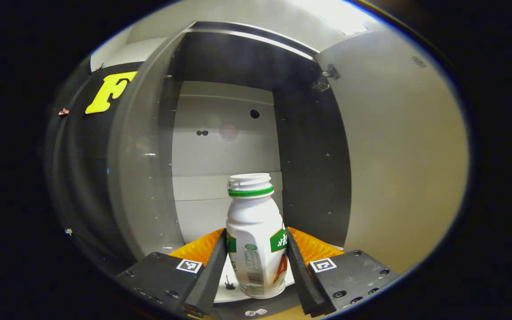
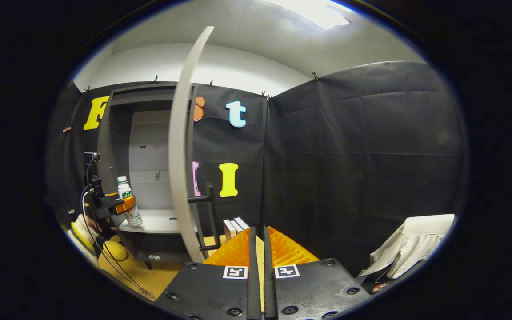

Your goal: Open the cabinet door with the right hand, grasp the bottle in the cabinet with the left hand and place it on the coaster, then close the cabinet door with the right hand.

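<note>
Flanking my left gripper [image 1: 256,262], both fingers press the labelled waist of the white drink bottle [image 1: 254,231] upright on the cabinet shelf [image 1: 220,291]; light, smooth, probably slippery plastic; my right gripper [image 2: 258,255] is closed, empty.

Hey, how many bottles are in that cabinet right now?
1. A white plastic bottle with a green neck ring stands on the grey cabinet shelf, between the left tool fingers. Others may be hidden.
</note>
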`<control>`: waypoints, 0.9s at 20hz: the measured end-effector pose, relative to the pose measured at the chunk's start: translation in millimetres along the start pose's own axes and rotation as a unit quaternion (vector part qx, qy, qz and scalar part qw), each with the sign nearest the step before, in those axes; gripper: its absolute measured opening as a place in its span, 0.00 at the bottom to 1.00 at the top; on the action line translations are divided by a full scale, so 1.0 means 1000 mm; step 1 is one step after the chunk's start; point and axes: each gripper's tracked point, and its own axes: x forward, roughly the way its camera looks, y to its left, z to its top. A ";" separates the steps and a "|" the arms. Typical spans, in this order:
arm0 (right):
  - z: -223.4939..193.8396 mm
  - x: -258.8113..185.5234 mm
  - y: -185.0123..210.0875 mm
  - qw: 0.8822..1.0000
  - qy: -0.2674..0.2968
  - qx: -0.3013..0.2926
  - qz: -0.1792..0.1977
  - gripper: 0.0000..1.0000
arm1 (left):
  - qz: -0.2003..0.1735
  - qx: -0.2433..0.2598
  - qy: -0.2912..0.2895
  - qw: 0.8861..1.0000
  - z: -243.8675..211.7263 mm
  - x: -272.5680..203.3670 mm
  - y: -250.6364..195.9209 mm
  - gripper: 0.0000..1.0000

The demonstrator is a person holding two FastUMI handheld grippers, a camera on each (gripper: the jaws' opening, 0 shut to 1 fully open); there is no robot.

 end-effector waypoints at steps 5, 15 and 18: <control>0.006 -0.021 0.053 0.999 -0.016 -0.024 0.046 0.01 | 0.004 0.005 0.002 1.000 -0.001 -0.058 0.019 0.74; -0.006 -0.008 0.182 0.971 -0.030 -0.032 0.236 0.06 | 0.068 0.004 0.018 0.997 -0.025 -0.137 0.054 0.74; -0.022 0.006 0.221 0.954 -0.019 -0.034 0.296 0.06 | 0.100 -0.006 0.032 0.994 -0.044 -0.157 0.057 0.74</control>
